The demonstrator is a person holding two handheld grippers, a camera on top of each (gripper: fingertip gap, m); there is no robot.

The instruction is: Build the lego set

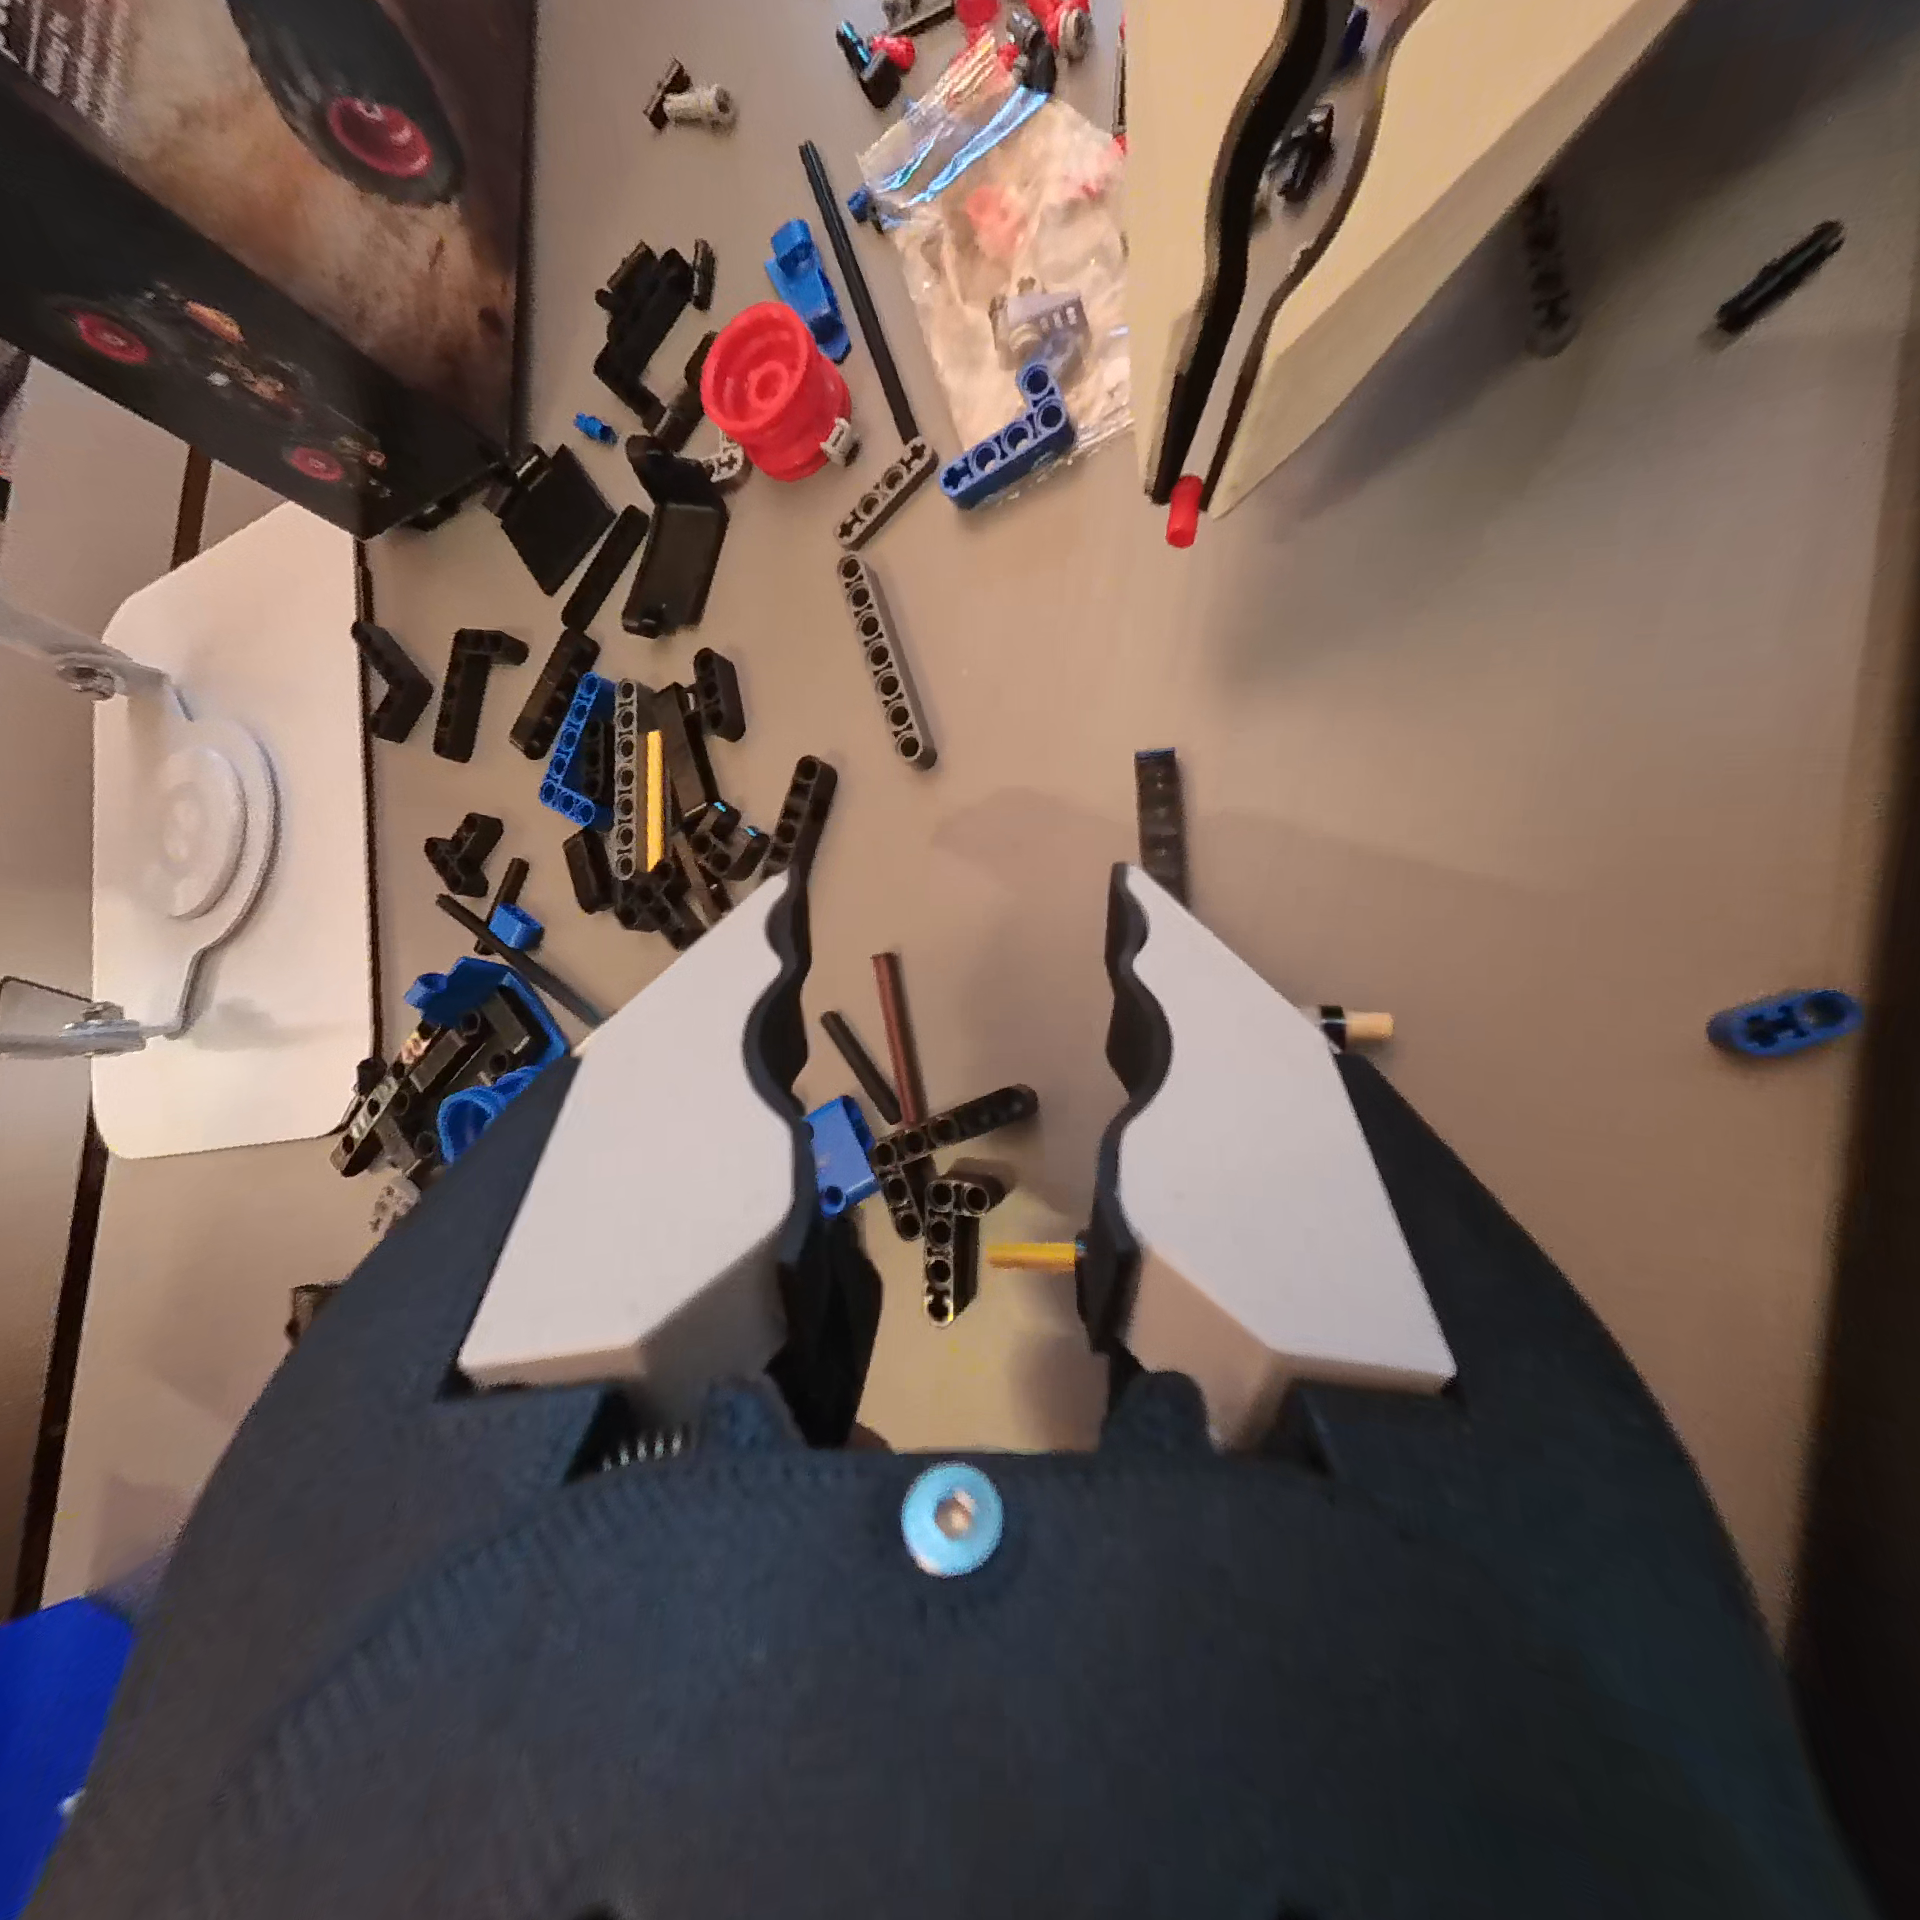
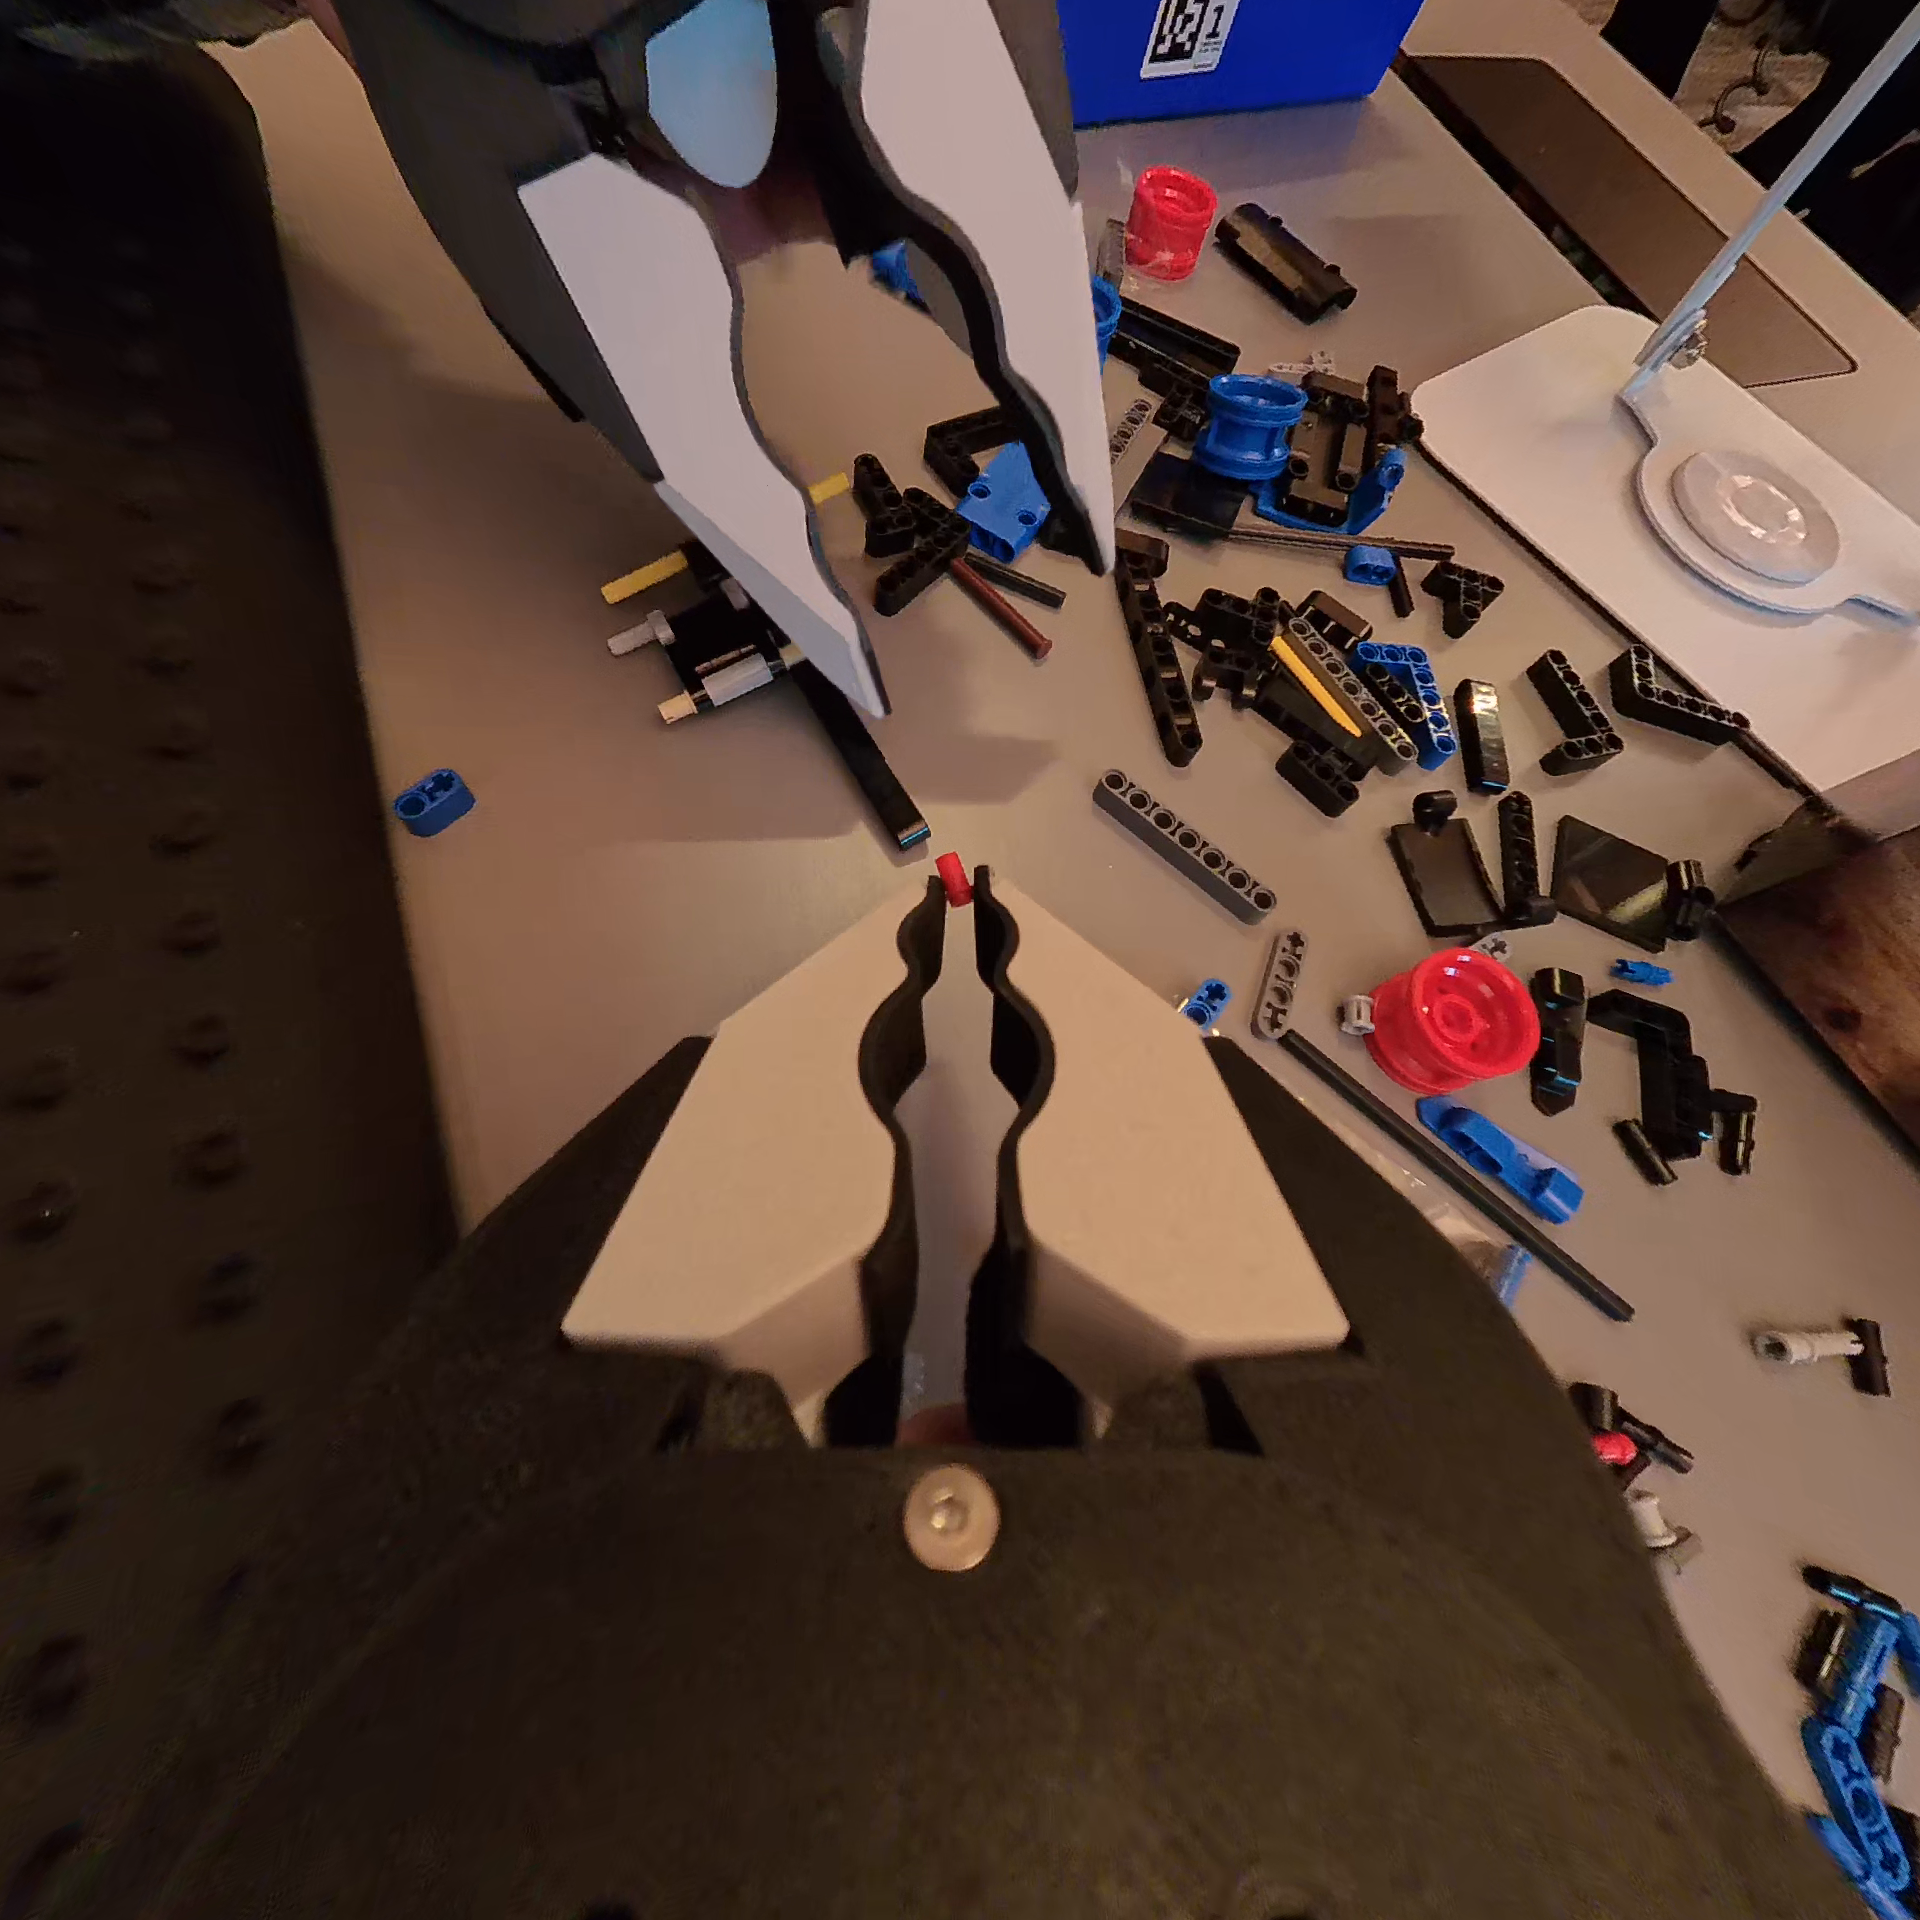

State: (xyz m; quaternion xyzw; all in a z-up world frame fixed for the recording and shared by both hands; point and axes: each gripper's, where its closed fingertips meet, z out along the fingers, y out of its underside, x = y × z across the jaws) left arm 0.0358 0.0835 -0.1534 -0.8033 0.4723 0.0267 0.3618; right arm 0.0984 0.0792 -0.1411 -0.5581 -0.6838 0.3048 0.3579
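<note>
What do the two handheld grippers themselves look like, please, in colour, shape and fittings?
Both the left gripper and the right gripper share one design: a broad, dark, textured printed body, two light grey wedge-shaped jaws lined with wavy black pads, and a round silver washer with a screw at the centre. No cables or sleeves show.

Coded tag with a numeral [image 2: 1193, 36], blue box [image 2: 1236, 78]

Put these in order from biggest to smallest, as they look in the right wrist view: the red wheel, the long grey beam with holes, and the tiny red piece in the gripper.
1. Long grey beam and red wheel: too alike to rank.
2. Tiny red piece, pinched by the right gripper: clearly smallest.
</note>
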